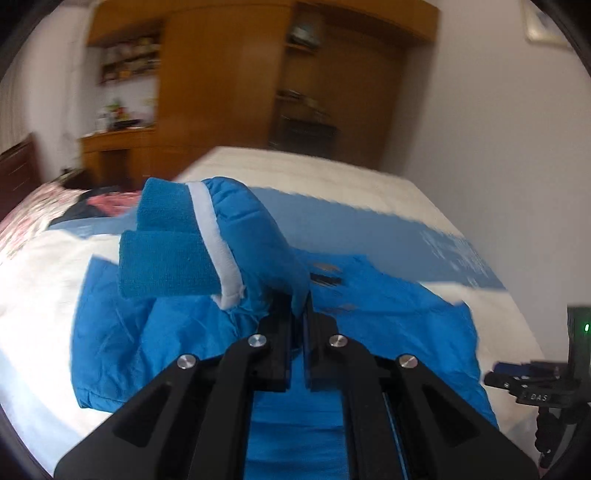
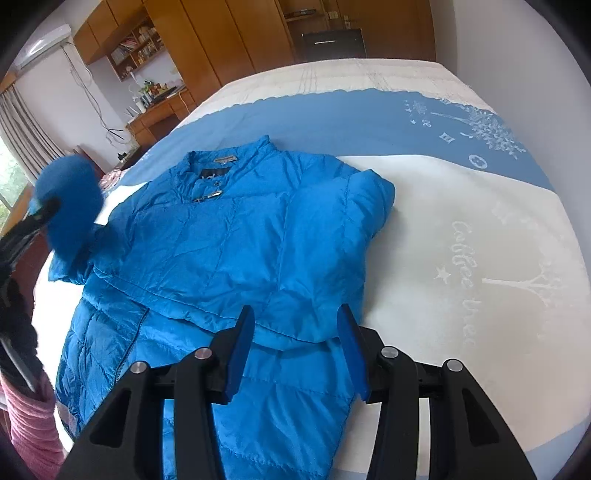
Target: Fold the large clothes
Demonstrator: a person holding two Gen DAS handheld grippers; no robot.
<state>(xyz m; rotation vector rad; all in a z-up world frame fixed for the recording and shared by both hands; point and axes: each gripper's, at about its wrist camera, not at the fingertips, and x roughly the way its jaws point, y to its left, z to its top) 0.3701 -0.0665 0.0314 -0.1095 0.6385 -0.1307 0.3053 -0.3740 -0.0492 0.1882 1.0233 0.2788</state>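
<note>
Bedroom with wooden wardrobes and open shelves along the far wall, pale walls, a curtained window off at the left edge of the right wrist view. Wide bed under a white and blue cover printed with pale trees and script, filling everything ahead of both claws.

Bright blue padded jacket spread flat on that cover, front up, collar at the far end, hem running down under the right claw; long axis therefore straight ahead of that claw, away from the person. Right-hand sleeve already turned in across the chest, just ahead and to the right of the right claw. Right claw hanging over the lower body of the jacket, blue pads apart, nothing between them.

Left sleeve lifted off the bed, pinched in the left claw, jaws together on the padded cloth just behind the white-trimmed knit cuff, cuff sticking out beyond the fingertips. Jacket body below and ahead of the left claw, to its right. Left claw clearly the nearer one for the coming move, likely carrying the sleeve rightward across the chest to lie over the folded one.

Pink sleeve of the person low at the left.
</note>
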